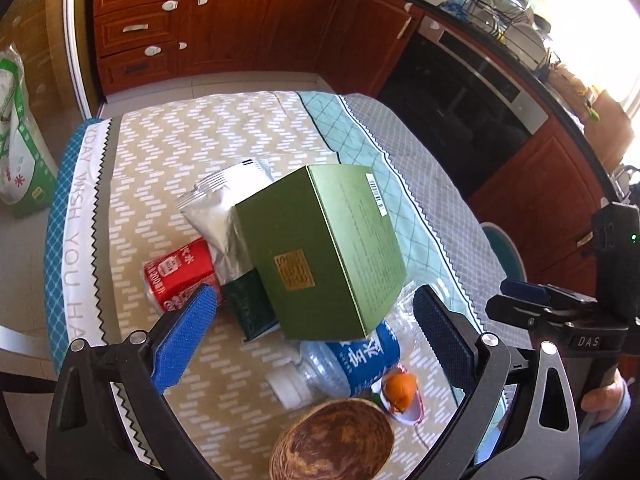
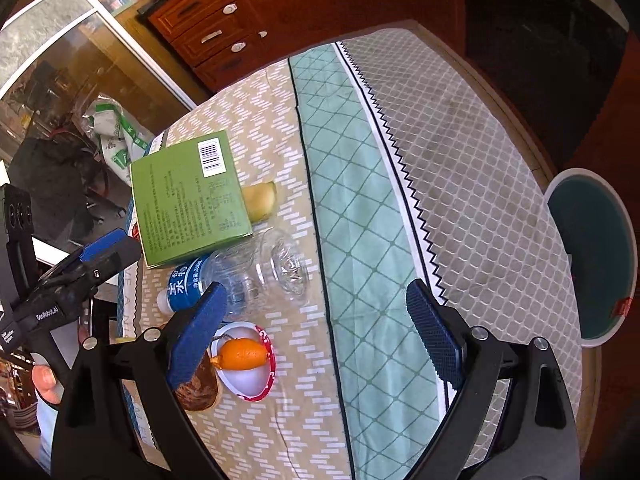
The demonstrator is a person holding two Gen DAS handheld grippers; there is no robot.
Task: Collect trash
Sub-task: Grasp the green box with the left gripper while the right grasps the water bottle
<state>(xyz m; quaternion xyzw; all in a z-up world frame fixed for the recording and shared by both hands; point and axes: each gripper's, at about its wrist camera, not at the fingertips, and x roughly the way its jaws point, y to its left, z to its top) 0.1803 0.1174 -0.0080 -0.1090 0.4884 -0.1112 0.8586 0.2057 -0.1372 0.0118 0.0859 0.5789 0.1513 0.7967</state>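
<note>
Green cardboard dominates the heap: the green box (image 1: 320,248) lies tilted on top of a silver foil pouch (image 1: 218,216), a red can (image 1: 180,276) and a clear plastic bottle (image 2: 256,272) with a blue label, all crowded together on the cloth-covered surface (image 2: 460,152). We judge the box light and fairly stiff, though too broad for an easy pinch, so its thin edge looks the better hold. The bottle appears empty, so light, slick and apt to roll or crumple; we would take it across the labelled waist. The can is rigid and round, best gripped across its body. The pouch is limp and crinkly, so any corner serves. Our left gripper (image 1: 316,332) hovers above the pile with fingers wide and empty; our right gripper (image 2: 316,340) hangs nearby, fingers likewise wide, gripping nothing. A round bin (image 2: 592,256) stands just beside the surface.
</note>
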